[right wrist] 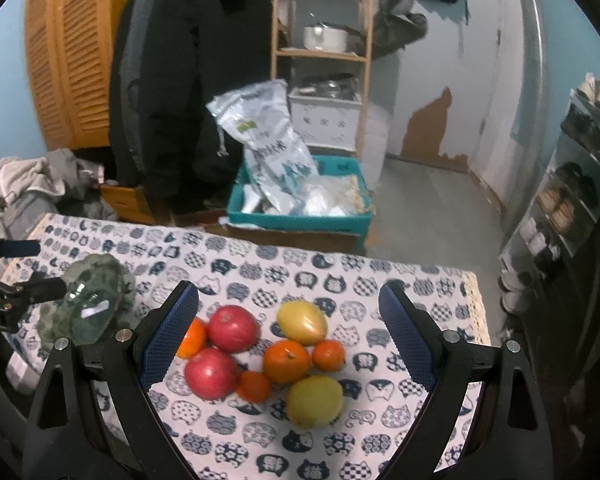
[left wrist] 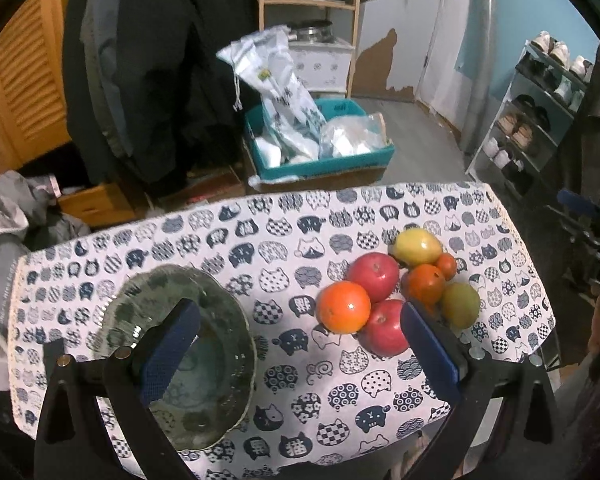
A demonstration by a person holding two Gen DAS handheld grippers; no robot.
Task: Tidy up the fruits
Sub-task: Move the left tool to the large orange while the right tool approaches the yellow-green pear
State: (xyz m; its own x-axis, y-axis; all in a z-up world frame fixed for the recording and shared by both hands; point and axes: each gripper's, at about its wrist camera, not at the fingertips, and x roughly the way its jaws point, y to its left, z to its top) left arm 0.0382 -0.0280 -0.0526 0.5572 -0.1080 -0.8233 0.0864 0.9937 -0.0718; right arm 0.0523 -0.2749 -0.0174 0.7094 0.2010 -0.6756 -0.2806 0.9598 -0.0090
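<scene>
Resting fruit: a tight cluster lay on the right half of the table, two glossy red apples [right wrist: 232,328], three round oranges with the largest [right wrist: 286,361] at the middle, and two smooth yellow-green mangoes [right wrist: 302,322], most of them touching.
Cluster in left view: the near apple [left wrist: 385,327] was partly covered by the right blue pad; a big orange [left wrist: 343,307] sat at the left edge of the pile.
Glass bowl: a greenish, see-through dish with a scalloped rim [left wrist: 219,292] stood on the left half of the table, well apart from the fruit; in the right view it appeared blurred [right wrist: 93,300].
Left gripper: [left wrist: 300,344] jaws spread wide and holding nothing, one textured blue pad over the bowl, the other beside the fruit.
Right gripper: [right wrist: 289,336] jaws spread wide and holding nothing, hovering above the fruit pile, its left pad hiding part of an orange.
Tablecloth: white fabric [left wrist: 283,240] printed with dark blue cat faces, its near edge cut off.
Room: a teal crate [right wrist: 300,220] of plastic bags stood on the floor beyond the table, with a dark coat [right wrist: 187,80], a wooden shelf [right wrist: 324,52] holding a pot, and a shoe rack [left wrist: 540,112] at the right; the wall paint was patchy.
</scene>
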